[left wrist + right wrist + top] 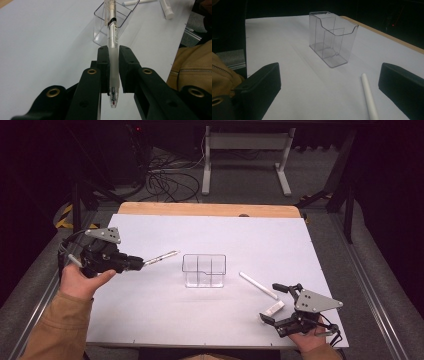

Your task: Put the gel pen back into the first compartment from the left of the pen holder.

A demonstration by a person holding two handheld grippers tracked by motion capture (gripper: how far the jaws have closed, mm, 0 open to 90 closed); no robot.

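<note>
We see the clear compartmented holder (pixel 204 270) mid-frame, its contents hard to judge, left gripper (pixel 141 263) jaws clamping a pen (pixel 161 257), right gripper (pixel 274 303) jaws open.

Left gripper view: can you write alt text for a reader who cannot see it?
Two black fingers of the left gripper are clamped on a clear plastic pen with a frosted grip, pointing toward a clear plastic divided organiser box on the white table. White marker-like pieces lie beyond, and a tan sleeve shows at right.
</note>
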